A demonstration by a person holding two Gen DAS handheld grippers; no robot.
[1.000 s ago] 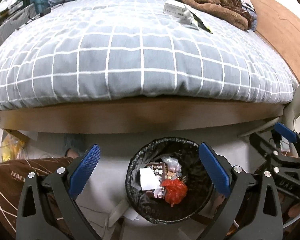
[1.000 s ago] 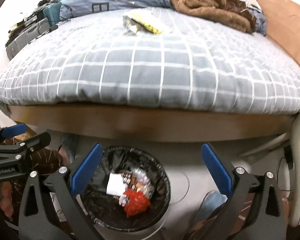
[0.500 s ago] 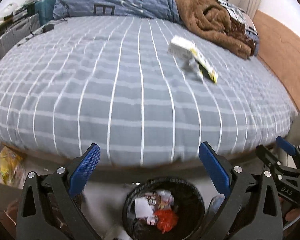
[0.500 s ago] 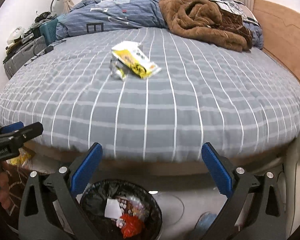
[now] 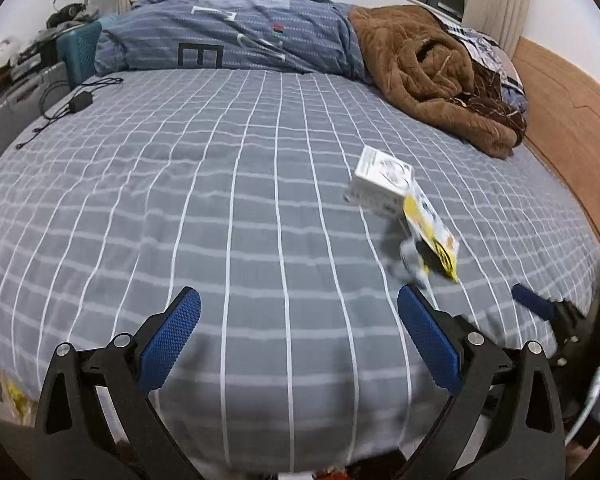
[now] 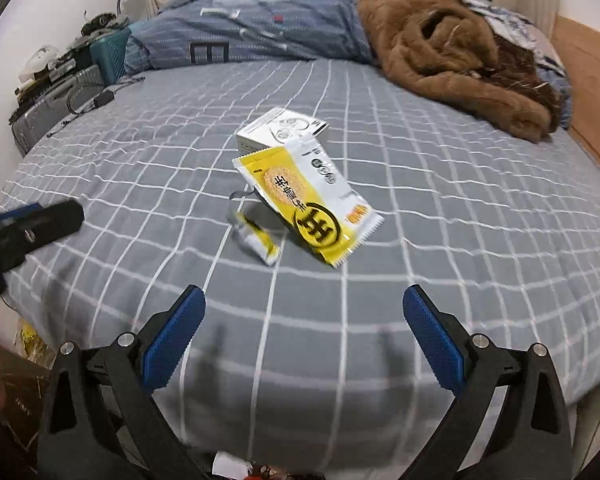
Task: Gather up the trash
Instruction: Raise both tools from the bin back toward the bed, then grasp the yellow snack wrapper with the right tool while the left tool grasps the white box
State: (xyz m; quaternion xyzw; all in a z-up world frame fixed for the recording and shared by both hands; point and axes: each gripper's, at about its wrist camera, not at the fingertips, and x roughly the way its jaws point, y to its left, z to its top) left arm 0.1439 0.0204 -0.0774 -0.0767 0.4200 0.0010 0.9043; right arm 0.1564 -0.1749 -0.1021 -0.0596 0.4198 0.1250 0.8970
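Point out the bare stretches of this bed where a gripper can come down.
Bare sheet lies between the charger cable at the left edge and the white box, and along the near edge under both open grippers. Crowded: mid-bed around the box, yellow packet and small wrapper; the far side under the quilt and brown blanket.

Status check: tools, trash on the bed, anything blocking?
Left tool open, empty; right tool open, empty. Yellow wrapper, white box and small wrapper lie clustered on the bed, untouched. Nothing blocking.
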